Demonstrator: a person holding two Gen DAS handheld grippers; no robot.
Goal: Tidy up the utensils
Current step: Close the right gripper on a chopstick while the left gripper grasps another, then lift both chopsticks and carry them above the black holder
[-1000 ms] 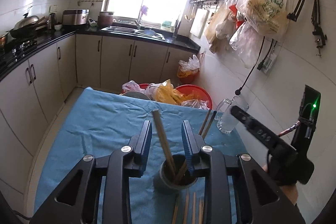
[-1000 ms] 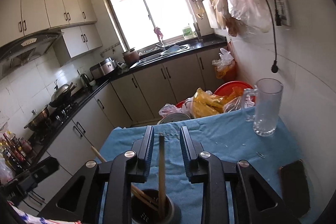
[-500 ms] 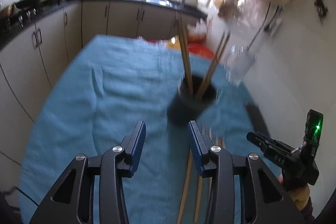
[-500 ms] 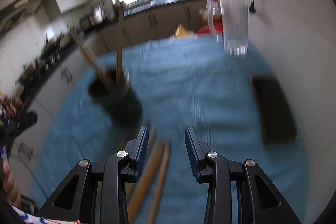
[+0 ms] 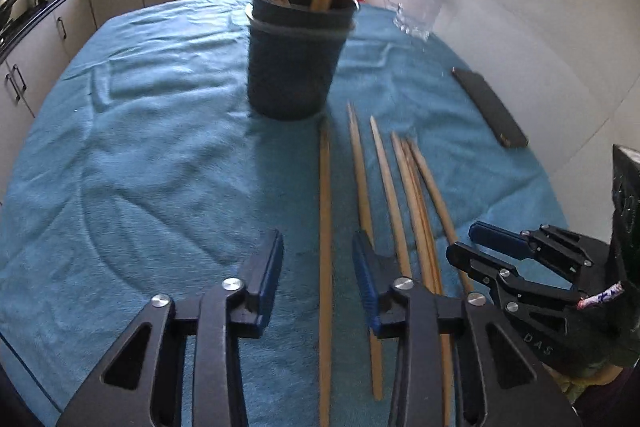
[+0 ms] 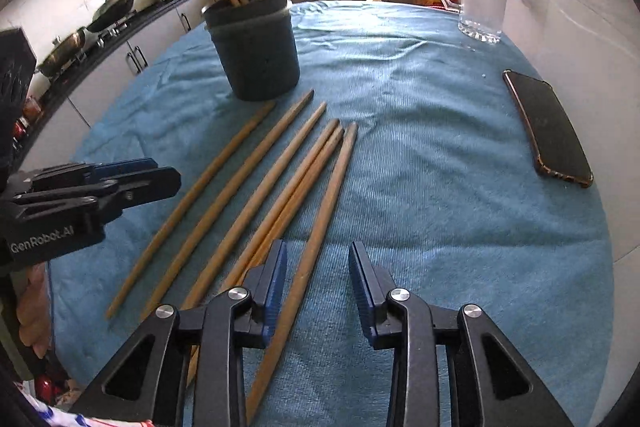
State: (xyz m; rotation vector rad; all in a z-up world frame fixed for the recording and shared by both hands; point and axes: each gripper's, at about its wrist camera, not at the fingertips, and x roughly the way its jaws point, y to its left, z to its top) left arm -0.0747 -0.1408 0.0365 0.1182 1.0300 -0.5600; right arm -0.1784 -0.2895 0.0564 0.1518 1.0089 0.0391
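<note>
A dark round holder (image 5: 296,55) stands on the blue cloth with several wooden chopsticks upright in it; it also shows in the right wrist view (image 6: 254,45). Several loose chopsticks (image 5: 362,183) lie side by side on the cloth in front of it, also in the right wrist view (image 6: 276,183). My left gripper (image 5: 318,277) is open and low, straddling the leftmost chopstick (image 5: 325,227). My right gripper (image 6: 317,281) is open and low, straddling the rightmost chopstick (image 6: 320,227). Each gripper shows in the other's view, the right (image 5: 476,241) and the left (image 6: 160,171).
A glass mug (image 6: 482,1) stands at the far right of the cloth. A black phone (image 6: 548,131) lies near the right edge by the tiled wall. Kitchen counters, a stove and a sink line the room beyond the table (image 5: 120,131).
Both grippers have drawn back from above the holder and dropped low over the loose chopsticks on the cloth. Each now straddles one chopstick, jaws open.
</note>
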